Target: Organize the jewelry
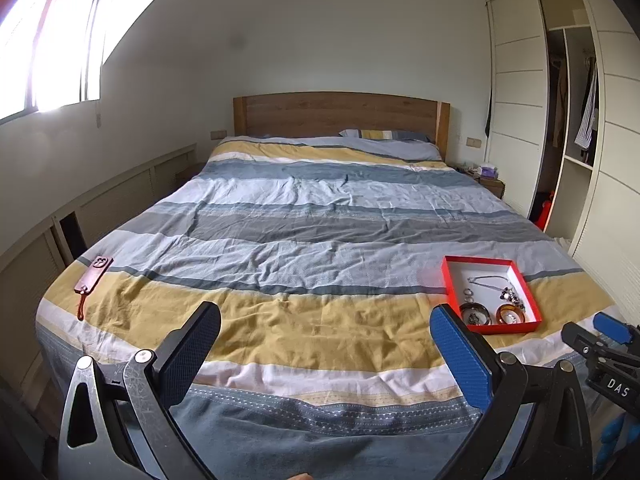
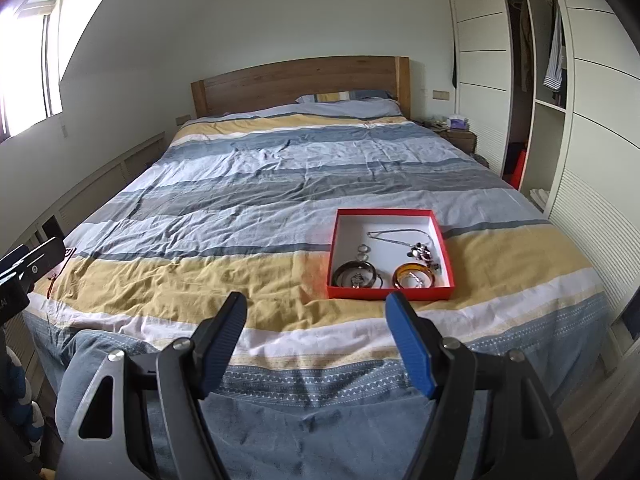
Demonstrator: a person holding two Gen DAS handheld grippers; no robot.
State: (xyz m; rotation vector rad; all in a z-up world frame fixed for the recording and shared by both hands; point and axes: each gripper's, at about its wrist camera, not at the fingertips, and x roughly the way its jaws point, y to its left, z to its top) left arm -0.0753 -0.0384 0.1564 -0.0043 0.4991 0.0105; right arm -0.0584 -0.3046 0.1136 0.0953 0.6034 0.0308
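A red tray [image 2: 339, 236] [image 1: 447, 280] with a white floor lies on the striped bedspread near the foot of the bed. Inside it are a silver chain necklace [image 2: 394, 234] with a dark pendant, small rings [image 2: 363, 252], dark bangles [image 2: 356, 274] and an amber bangle [image 2: 414, 276]. My right gripper [image 2: 316, 312] hovers open just short of the tray, nothing between its fingers. Well to the left of the tray, my left gripper [image 1: 325, 318] also stands open and empty over the yellow stripe. The right gripper's tip [image 1: 600, 334] shows at the left wrist view's right edge.
A brown phone case with a red strap [image 1: 93, 276] lies at the bed's left side. The bed [image 2: 280, 168] has a wooden headboard [image 2: 300, 80] and a pillow. A white wardrobe [image 2: 560, 100] stands open at the right, with a nightstand [image 2: 458, 136] beside the bed.
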